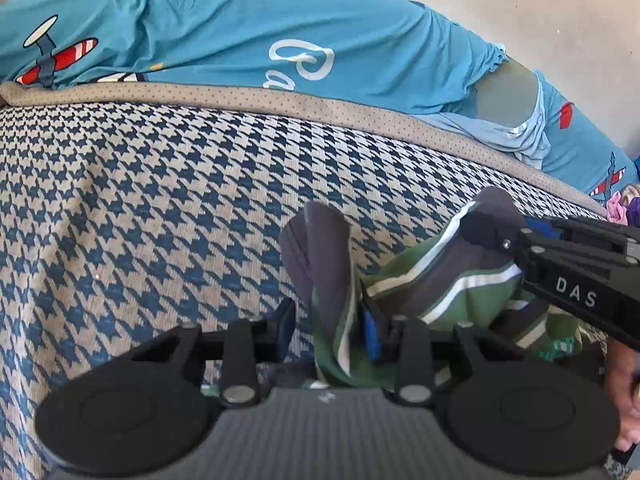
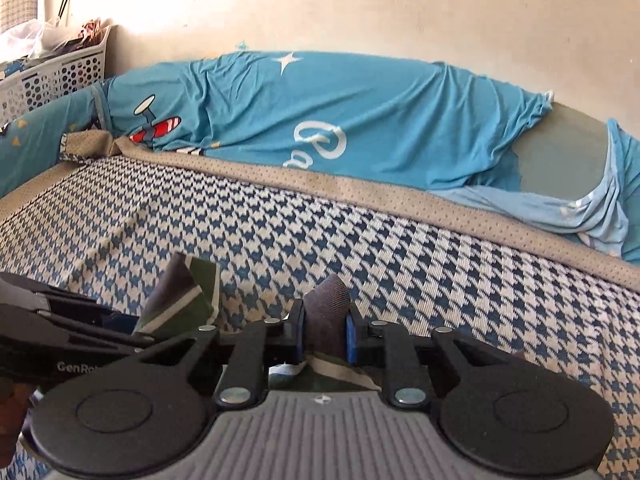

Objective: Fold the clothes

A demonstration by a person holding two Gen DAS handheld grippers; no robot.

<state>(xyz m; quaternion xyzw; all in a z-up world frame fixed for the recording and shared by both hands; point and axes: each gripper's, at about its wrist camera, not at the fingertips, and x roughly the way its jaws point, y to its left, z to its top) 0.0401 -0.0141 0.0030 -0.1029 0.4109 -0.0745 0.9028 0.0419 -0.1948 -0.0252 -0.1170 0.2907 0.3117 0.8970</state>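
A: Claws?
B: Two: left claw (image 1: pixel 330 326), right claw (image 2: pixel 326 338).
A: Garments?
B: One green, grey and white striped garment (image 1: pixel 452 284), near the mattress's (image 1: pixel 160 200) front edge.
A: Bedding?
B: One blue printed sheet (image 2: pixel 360 120), along the far edge.
A: Baskets?
B: One white basket (image 2: pixel 60 76), far left corner.

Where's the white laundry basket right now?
The white laundry basket shows only in the right wrist view, at the far upper left against the wall, past the left end of the blue airplane-print cover.
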